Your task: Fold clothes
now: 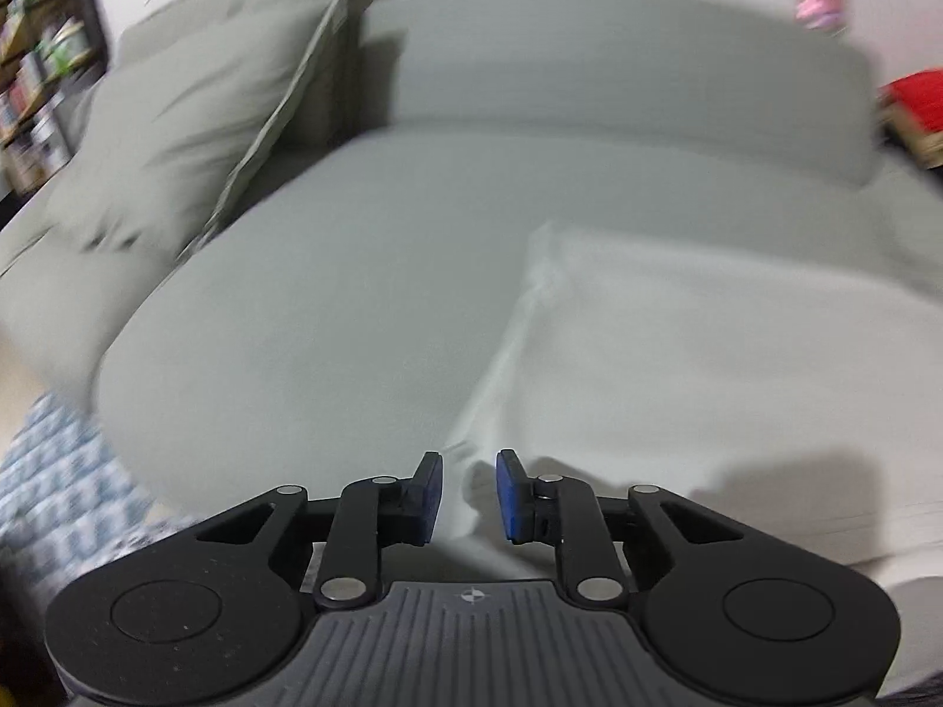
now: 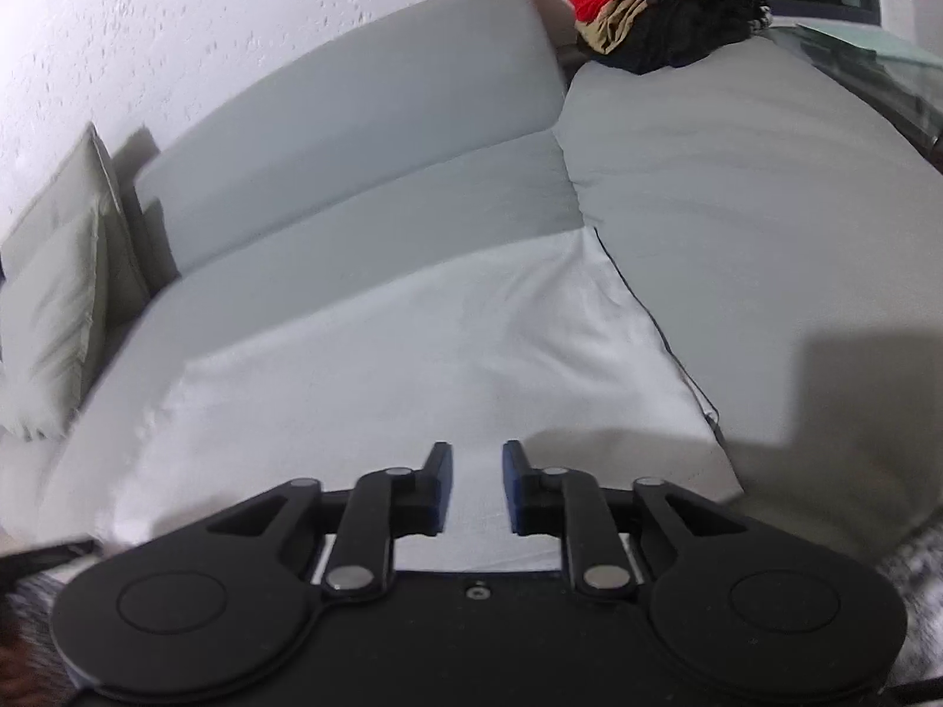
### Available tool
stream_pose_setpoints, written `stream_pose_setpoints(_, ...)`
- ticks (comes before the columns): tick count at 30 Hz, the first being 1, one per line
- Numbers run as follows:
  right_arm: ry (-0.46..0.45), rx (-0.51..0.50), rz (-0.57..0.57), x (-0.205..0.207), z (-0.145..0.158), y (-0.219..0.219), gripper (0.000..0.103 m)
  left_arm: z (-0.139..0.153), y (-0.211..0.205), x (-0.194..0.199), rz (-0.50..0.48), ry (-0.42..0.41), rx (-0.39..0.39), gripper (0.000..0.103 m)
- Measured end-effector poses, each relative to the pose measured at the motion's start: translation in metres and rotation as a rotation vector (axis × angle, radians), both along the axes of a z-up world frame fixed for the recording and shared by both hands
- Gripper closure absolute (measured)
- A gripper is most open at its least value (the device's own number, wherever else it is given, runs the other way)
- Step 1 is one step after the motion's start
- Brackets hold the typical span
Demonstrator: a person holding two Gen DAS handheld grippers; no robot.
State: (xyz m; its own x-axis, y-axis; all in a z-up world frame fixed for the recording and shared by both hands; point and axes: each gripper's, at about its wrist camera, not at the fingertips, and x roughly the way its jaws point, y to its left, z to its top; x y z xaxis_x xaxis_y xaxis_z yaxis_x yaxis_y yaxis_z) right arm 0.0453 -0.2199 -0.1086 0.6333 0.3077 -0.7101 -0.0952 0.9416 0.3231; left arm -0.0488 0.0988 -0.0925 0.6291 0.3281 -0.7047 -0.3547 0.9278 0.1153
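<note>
One garment: white cloth [image 2: 412, 365] spread flat on grey sofa seat [image 1: 306, 306], lying ahead of both claws; looks like a squared-off panel, could be folded already or just laid out, can't tell which.
Cloth edges: left edge [image 1: 501, 342] runs fwd from the left claw's tips; right edge has a dark hem, off to the right of the right claw.
Left claw [image 1: 468, 498]: pads apart, nothing between, hovering right at the cloth's near-left corner.
Right claw [image 2: 477, 486]: pads apart, empty, over the cloth's near edge, roughly mid-width.
Risk 1: left view is motion-blurred, so a fast swing could overshoot the corner and pinch sofa cover along w/ cloth.
Risk 2: uneven grips btwn the two claws would skew any fold; thin fabric may slip out.
Risk 3: dragging could bunch the flat panel.
Around: cushions [image 1: 177, 118] far left of left claw; pile of red, tan and black clothes [image 2: 654, 6] far ahead-right of right claw; backrest [image 2: 365, 106] beyond.
Obstruction: nothing on the cloth itself; claw shadows only.
</note>
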Motion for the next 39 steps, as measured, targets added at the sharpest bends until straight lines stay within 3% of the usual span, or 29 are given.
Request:
stream_pose_setpoints(3,0.027,0.007,-0.016,-0.01,-0.016,-0.005,0.093,0.003,-0.022,-0.006,-0.093,-0.046,0.021,0.079)
stream_pose_setpoints(6,0.072,0.046,-0.03,-0.028,-0.007,-0.02,0.091,0.004,-0.036,-0.009,-0.156,-0.047,-0.03,0.079)
stream_pose_setpoints(8,0.072,0.158,-0.064,-0.039,-0.002,-0.039,0.089,0.003,-0.045,-0.007,-0.197,-0.039,-0.054,0.072)
stream_pose_setpoints(9,0.072,0.219,-0.087,-0.044,-0.001,-0.049,0.083,0.002,-0.05,-0.005,-0.215,-0.028,-0.057,0.069)
stream_pose_setpoints(10,0.072,0.291,-0.121,-0.046,-0.001,-0.06,0.071,0.001,-0.053,-0.002,-0.229,-0.023,-0.06,0.069)
stream_pose_setpoints(12,0.136,0.476,-0.18,-0.046,-0.013,-0.078,0.061,-0.002,-0.061,0.005,-0.256,-0.011,-0.067,0.068)
stream_pose_setpoints(14,0.219,0.651,-0.229,-0.044,-0.028,-0.092,0.06,-0.005,-0.062,0.005,-0.257,-0.007,-0.065,0.068)
stream_pose_setpoints(16,0.259,0.71,-0.256,-0.043,-0.04,-0.094,0.062,-0.008,-0.063,0.006,-0.257,-0.002,-0.064,0.068)
stream_pose_setpoints(21,0.273,0.756,-0.352,-0.04,-0.063,-0.101,0.07,-0.014,-0.064,0.005,-0.254,0.006,-0.054,0.068)
stream_pose_setpoints(23,0.27,0.803,-0.397,-0.04,-0.073,-0.106,0.077,-0.013,-0.058,0.002,-0.229,0.003,-0.069,0.068)
stream_pose_setpoints(25,0.263,0.845,-0.436,-0.039,-0.083,-0.111,0.091,-0.012,-0.05,-0.001,-0.2,-0.002,-0.094,0.068)
stream_pose_setpoints(27,0.241,0.87,-0.45,-0.038,-0.089,-0.113,0.089,-0.01,-0.044,-0.002,-0.175,-0.008,-0.103,0.068)
stream_pose_setpoints(34,0.129,0.883,-0.528,-0.03,-0.093,-0.112,0.059,0.0,-0.017,-0.006,-0.109,-0.032,-0.109,0.068)
stream_pose_setpoints(38,0.107,0.87,-0.586,-0.017,-0.098,-0.112,0.061,0.001,0.005,0.001,-0.087,-0.044,-0.058,0.068)
stream_pose_setpoints(39,0.112,0.858,-0.598,-0.017,-0.098,-0.112,0.066,-0.005,0.013,0.008,-0.082,-0.014,-0.052,0.07)
